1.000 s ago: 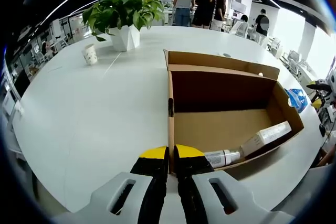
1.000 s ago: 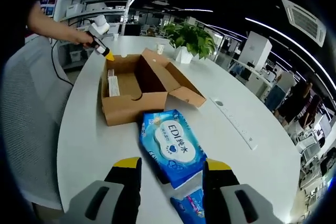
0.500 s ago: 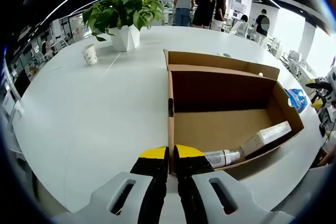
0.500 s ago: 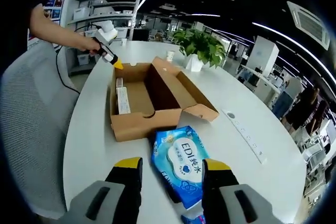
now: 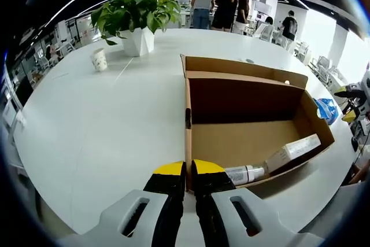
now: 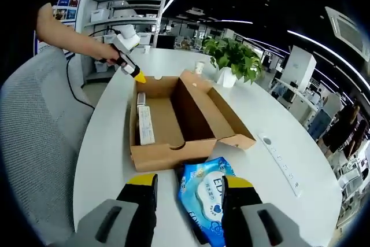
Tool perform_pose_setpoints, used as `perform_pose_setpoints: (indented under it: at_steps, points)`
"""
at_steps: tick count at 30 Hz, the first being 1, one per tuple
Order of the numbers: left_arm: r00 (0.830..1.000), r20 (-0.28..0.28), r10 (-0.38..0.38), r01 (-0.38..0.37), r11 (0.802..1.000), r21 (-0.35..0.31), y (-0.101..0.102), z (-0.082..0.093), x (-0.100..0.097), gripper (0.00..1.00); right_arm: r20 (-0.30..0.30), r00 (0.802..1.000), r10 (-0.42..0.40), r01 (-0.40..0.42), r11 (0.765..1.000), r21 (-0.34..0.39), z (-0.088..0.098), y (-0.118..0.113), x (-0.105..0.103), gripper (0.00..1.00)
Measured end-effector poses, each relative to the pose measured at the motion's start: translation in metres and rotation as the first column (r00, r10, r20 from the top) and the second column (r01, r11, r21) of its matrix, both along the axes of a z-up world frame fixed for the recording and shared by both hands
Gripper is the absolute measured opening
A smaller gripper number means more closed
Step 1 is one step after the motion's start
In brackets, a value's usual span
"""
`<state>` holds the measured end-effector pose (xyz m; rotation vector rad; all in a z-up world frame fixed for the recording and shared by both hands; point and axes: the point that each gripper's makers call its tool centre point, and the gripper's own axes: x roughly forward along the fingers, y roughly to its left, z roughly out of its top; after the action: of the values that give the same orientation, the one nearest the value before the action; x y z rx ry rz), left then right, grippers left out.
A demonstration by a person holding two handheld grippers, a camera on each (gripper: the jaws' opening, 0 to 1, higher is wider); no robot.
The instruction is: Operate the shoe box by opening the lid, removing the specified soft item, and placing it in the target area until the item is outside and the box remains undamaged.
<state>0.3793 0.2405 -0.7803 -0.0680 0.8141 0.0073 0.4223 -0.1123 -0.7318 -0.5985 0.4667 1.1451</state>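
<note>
Wet-wipes pack [image 6: 207,196] is lying between the right gripper's [image 6: 189,184] wide-open, empty fingers, on the white table [image 6: 110,143] just outside the shoe box [image 6: 173,121]. It is probably soft, light and slippery in its film, so pinching across the middle looks best. The left gripper [image 5: 188,171] is pinching the box's near wall, jaws nearly together, steadying it.

Both views are bright and sharp at the centre, lit by long ceiling strip lights that curve strongly with the fisheye bend toward the edges. The glossy white round table [image 5: 98,131] carries soft glare and only faint shadows. The open brown cardboard shoe box [image 5: 248,125] holds a dark shaded inner wall.
</note>
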Motion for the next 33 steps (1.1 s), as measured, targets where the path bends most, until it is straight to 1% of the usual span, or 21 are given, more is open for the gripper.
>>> perform_pose_setpoints:
  at_steps: [3,12,20,26,33]
  points:
    - [1.000,-0.001,0.001,-0.001,1.000,-0.001,0.000,0.000,0.000,0.02,0.000,1.000,0.018,-0.018,1.000,0.005,0.001,0.012,-0.002,0.41]
    - [1.000,-0.002,0.002,-0.002,1.000,-0.001,0.001,0.000,0.000,0.02,-0.004,0.998,0.061,-0.060,0.998,0.012,-0.001,0.035,-0.002,0.39]
    - [1.000,-0.002,0.005,-0.005,1.000,-0.006,0.002,-0.001,0.000,0.02,-0.013,0.995,0.103,-0.103,0.995,0.016,-0.003,0.059,-0.008,0.37]
    - [1.000,-0.001,0.007,-0.007,1.000,-0.010,0.002,-0.001,0.000,0.02,-0.016,0.990,0.137,-0.137,0.991,0.006,-0.006,0.072,-0.013,0.37]
    - [1.000,-0.002,0.008,-0.008,1.000,-0.013,0.002,-0.001,0.000,0.02,-0.030,0.986,0.162,-0.162,0.987,0.002,-0.009,0.081,-0.015,0.36]
